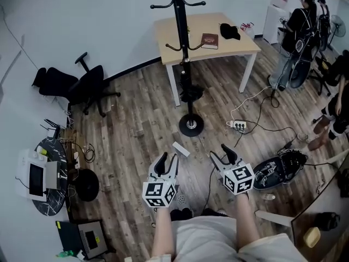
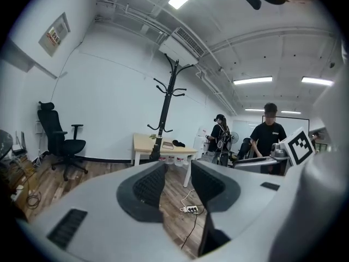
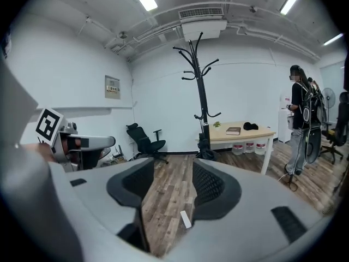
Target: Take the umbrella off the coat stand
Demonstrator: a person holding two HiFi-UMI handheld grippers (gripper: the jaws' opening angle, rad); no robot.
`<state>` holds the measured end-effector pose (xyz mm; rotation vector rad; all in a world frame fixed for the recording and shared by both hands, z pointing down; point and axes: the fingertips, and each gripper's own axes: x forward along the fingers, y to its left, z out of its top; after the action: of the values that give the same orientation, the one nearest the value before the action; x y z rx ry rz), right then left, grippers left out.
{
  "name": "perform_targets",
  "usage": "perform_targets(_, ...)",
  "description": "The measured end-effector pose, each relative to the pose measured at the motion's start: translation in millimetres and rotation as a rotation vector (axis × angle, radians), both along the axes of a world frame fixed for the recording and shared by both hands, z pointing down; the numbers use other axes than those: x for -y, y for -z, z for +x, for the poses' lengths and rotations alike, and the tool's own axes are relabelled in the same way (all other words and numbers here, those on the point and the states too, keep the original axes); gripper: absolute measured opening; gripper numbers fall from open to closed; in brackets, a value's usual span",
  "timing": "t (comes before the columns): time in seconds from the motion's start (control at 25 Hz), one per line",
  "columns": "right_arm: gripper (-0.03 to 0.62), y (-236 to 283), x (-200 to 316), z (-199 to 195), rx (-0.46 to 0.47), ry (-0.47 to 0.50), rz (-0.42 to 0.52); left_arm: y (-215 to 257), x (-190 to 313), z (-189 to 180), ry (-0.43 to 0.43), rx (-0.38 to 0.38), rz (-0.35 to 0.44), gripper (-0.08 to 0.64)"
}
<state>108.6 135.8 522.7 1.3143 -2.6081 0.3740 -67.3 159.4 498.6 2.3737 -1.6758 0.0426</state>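
A tall black coat stand (image 1: 180, 26) rises in front of a wooden table, its round base (image 1: 191, 125) on the plank floor. A folded black umbrella (image 1: 188, 86) hangs low on its pole, also seen in the left gripper view (image 2: 156, 149) and the right gripper view (image 3: 204, 143). My left gripper (image 1: 168, 158) and right gripper (image 1: 222, 153) are held side by side well short of the stand, pointing toward it. Each is open with nothing between its jaws; only floor shows through the gaps (image 2: 177, 173) (image 3: 173, 173).
The table (image 1: 163, 31) carries a book (image 1: 210, 40) and a black cap (image 1: 229, 31). A black office chair (image 1: 82, 86) stands at the left. A power strip (image 1: 239, 125) with cables and a small white piece (image 1: 181, 149) lie on the floor. People (image 1: 300, 31) stand at the right.
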Motion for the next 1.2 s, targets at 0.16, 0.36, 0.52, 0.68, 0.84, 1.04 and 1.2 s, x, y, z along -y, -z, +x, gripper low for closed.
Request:
perform_targets(0.16,0.230,3.0,19.6,-14.2,-0.007,-0.088,0.009,0.0,18.0,-36.0,-0.028,-0.007,0.012,0.158)
perform_targets(0.36,0.230,-3.1,30.0,-39.2,-0.004,-0.153,0.010,-4.7,36.7,-72.1,-0.073,-0.017,0.021,0.158)
perform_targets(0.52,0.231,-8.0,38.5,-58.3,-0.019,-0.167,-0.007,-7.1,52.6,-98.1,-0.079,-0.034,0.010,0.156)
perform_targets(0.68,0.231,-9.6,52.1,-67.6,-0.033,-0.172,-0.012,-5.0,66.9,-110.0,-0.081,-0.044,0.014,0.156)
perform_targets(0.84,0.232,-7.5,74.6,-80.8,-0.018,-0.171,-0.004,-0.8,84.8,-121.0,-0.083,-0.030,0.024,0.156)
perform_targets(1.04,0.232,-9.0,107.8,-104.4,-0.046,-0.107,0.000,0.1,115.3,-135.2,-0.047,-0.040,0.033,0.156)
perform_targets(1.2,0.232,-9.8,138.7,-112.7,-0.043,-0.086,0.001,-1.5,142.6,-136.0,-0.045,-0.035,0.033,0.156)
